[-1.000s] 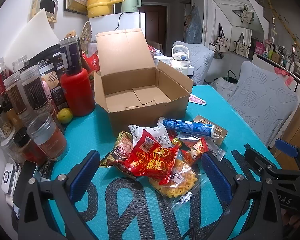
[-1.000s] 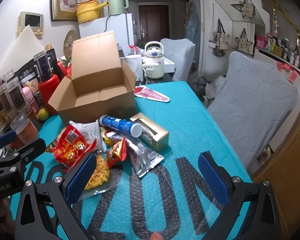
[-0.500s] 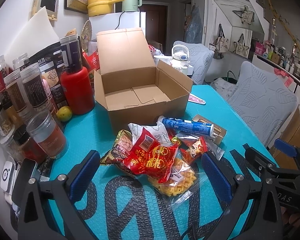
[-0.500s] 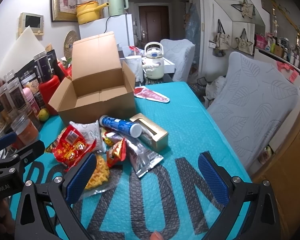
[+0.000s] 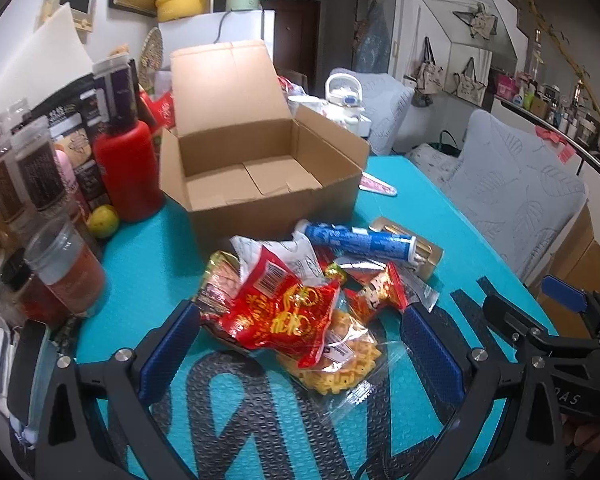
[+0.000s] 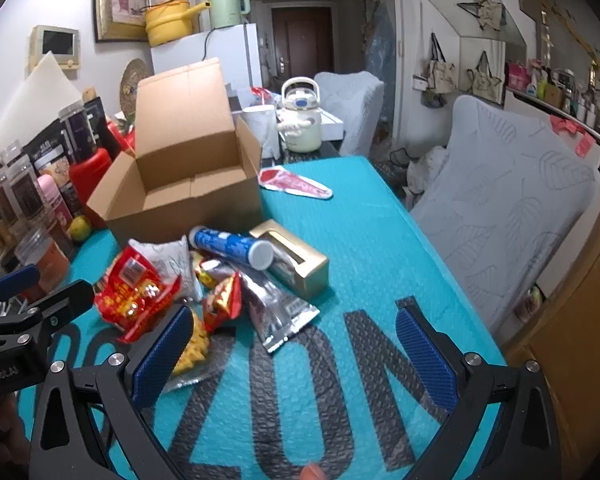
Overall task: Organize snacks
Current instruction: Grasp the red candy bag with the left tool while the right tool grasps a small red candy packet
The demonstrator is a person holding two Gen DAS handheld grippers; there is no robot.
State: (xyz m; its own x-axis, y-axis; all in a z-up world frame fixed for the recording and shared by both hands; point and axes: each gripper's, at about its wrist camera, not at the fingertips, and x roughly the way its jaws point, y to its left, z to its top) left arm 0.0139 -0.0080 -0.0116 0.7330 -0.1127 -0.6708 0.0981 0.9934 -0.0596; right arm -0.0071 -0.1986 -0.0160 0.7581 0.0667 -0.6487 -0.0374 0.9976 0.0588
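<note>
Landmark for all entries: the open cardboard box [image 5: 260, 172], standing on the teal mat [image 5: 172, 264].

1. Left gripper [image 5: 300, 344]. Nearest item in the left wrist view. Held low and level, pointing toward the box; blue-padded fingers [image 5: 168, 352] spread wide, holding nothing. They straddle the near edge of the snack pile, on the near side of the box.
2. Right gripper [image 6: 292, 354]. Held low and level over the black lettering of the mat, to the right of the pile as seen from the box front. Fingers spread wide, holding nothing; the left finger [image 6: 160, 360] overlaps the waffle bag in view, contact cannot be told.
3. Waffle bag [image 5: 336, 364]. Clear wrapper, yellow pieces, nearest part of the pile.
4. Red packet [image 5: 284, 312]. Lies on top of the waffle bag, in front of the box.
5. White packet [image 5: 296, 252]. Behind the red packet, closer to the box.
6. Small red-and-gold packet [image 6: 222, 300] and silver pouch [image 6: 276, 312]. Right part of the pile.
7. Blue tube [image 5: 360, 240]. Lying on its side just in front of the box, resting across a gold carton [image 6: 300, 264].
8. The box itself: flaps open, interior bare.
9. Red bottle [image 5: 126, 168] and jars [image 5: 36, 172]. Left of the box.
10. Flat red wrapper [image 6: 296, 188]. Right of the box, apart from the pile.
</note>
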